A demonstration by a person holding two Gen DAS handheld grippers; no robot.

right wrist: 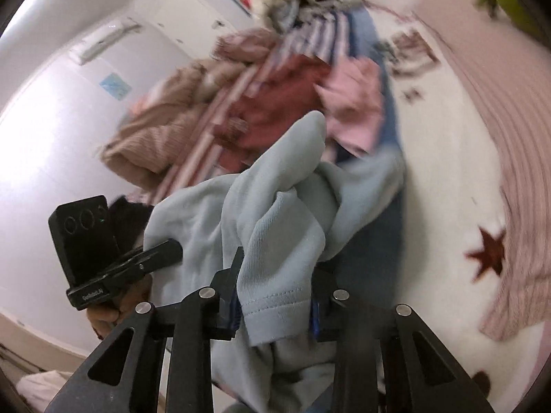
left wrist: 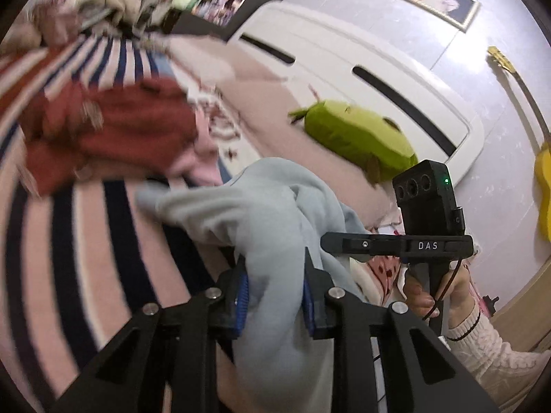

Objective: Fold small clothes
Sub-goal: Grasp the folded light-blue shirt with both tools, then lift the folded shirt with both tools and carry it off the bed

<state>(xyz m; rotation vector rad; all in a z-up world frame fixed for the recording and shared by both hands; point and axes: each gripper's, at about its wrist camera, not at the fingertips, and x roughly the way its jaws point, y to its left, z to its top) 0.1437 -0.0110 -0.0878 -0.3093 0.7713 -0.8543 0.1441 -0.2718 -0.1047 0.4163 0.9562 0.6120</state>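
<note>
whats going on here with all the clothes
A person is holding a two-finger gripper in each hand, and both the left gripper and the right gripper are clamped on one light blue garment, lifted off the bed and still bunched, not folded. A heap of other clothes lies behind it.

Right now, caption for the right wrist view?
Right gripper clamps a pale blue garment above a bed strewn with unfolded clothes.

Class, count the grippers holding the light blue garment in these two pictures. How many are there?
2. The left gripper is shut on the light blue garment at one part, and the right gripper is shut on its stitched hem at another. No other gripper shows.
</note>
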